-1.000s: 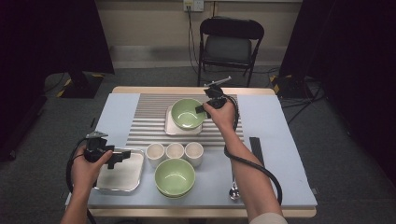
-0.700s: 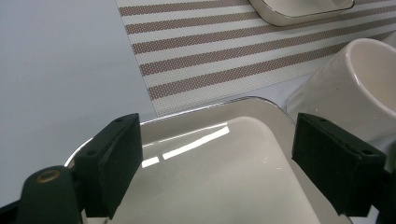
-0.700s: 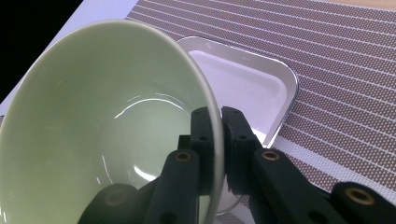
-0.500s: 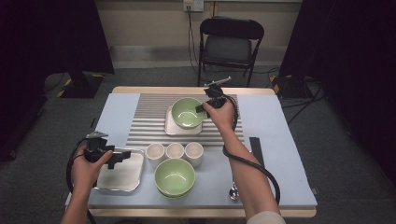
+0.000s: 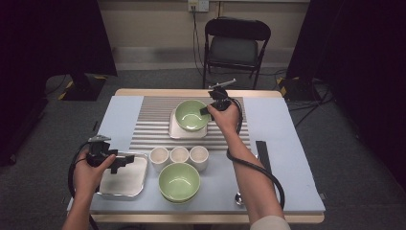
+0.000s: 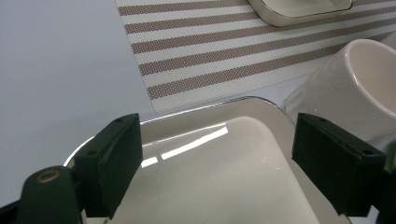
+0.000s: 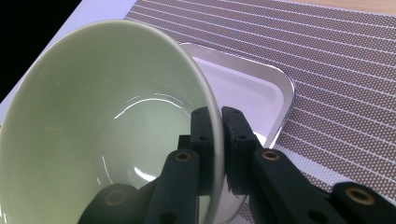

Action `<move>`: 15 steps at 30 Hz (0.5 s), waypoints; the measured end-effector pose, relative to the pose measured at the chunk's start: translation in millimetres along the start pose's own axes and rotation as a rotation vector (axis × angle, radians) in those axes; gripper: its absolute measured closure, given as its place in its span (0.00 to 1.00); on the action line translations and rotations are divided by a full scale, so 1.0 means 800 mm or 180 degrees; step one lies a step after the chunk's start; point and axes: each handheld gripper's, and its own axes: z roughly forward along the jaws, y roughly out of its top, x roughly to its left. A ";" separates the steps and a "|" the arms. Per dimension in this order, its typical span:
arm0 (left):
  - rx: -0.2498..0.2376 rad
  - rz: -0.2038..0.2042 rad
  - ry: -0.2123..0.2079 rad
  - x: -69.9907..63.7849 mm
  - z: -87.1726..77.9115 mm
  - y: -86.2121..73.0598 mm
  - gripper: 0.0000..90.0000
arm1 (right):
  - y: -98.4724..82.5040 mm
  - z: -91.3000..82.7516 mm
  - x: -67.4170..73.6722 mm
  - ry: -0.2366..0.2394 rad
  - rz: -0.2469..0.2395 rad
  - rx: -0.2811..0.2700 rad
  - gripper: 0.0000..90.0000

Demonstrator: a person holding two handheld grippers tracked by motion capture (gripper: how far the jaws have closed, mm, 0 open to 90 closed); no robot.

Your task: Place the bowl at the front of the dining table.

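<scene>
A pale green bowl (image 5: 190, 115) sits over a white square tray (image 5: 176, 130) on the striped mat at the back. My right gripper (image 5: 206, 110) is shut on that bowl's right rim; in the right gripper view the rim (image 7: 211, 116) is pinched between the two black jaws and the tray (image 7: 261, 88) lies beneath. My left gripper (image 5: 123, 163) stands open over a second shiny white tray (image 5: 125, 181) at the front left, nothing between its pads (image 6: 116, 158). That tray (image 6: 224, 163) shows below the jaws in the left gripper view.
Three cream cups (image 5: 179, 155) stand in a row mid-table, the nearest cup (image 6: 355, 88) beside the left tray. A second green bowl (image 5: 179, 182) rests in front of them. A black strip (image 5: 263, 155) and a spoon (image 5: 238, 197) lie at the right. A chair (image 5: 234, 45) stands behind the table.
</scene>
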 end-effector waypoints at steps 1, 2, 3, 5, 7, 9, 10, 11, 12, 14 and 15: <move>-0.0001 0.0000 0.0002 0.000 0.000 0.000 0.18 | 0.000 0.000 0.000 0.0000 0.0004 0.0002 0.93; 0.0002 0.0002 0.0002 0.000 0.000 0.000 0.18 | 0.000 0.001 0.000 -0.0002 -0.0019 -0.0003 0.93; 0.0002 0.0000 -0.0002 0.000 0.000 0.000 0.18 | 0.001 0.002 0.001 -0.0018 -0.0027 0.0005 0.93; 0.0010 0.0004 0.0005 -0.001 0.000 0.000 0.18 | 0.001 0.003 0.001 -0.0014 -0.0015 0.0000 0.93; 0.0006 -0.0003 0.0008 -0.001 0.001 0.000 0.18 | 0.001 0.003 0.000 -0.0007 -0.0007 -0.0004 0.93; -0.0005 -0.0013 -0.0008 -0.002 0.002 0.000 0.18 | 0.001 0.005 0.000 0.0000 0.0009 -0.0003 0.93; -0.0003 -0.0004 -0.0007 -0.001 0.002 0.000 0.18 | 0.001 0.006 -0.001 0.0004 0.0003 0.0000 0.93; -0.0001 -0.0003 -0.0006 -0.001 0.002 0.000 0.18 | 0.001 0.007 -0.001 -0.0007 0.0001 0.0010 0.93; 0.0004 0.0004 -0.0008 -0.001 0.002 0.000 0.18 | 0.001 0.008 -0.001 -0.0010 0.0000 0.0015 0.93; -0.0003 -0.0007 -0.0011 -0.001 0.002 0.000 0.18 | 0.002 0.010 -0.001 -0.0012 -0.0003 0.0021 0.93; 0.0000 -0.0007 -0.0010 -0.001 0.002 0.000 0.18 | 0.002 0.011 -0.001 -0.0002 0.0008 0.0028 0.93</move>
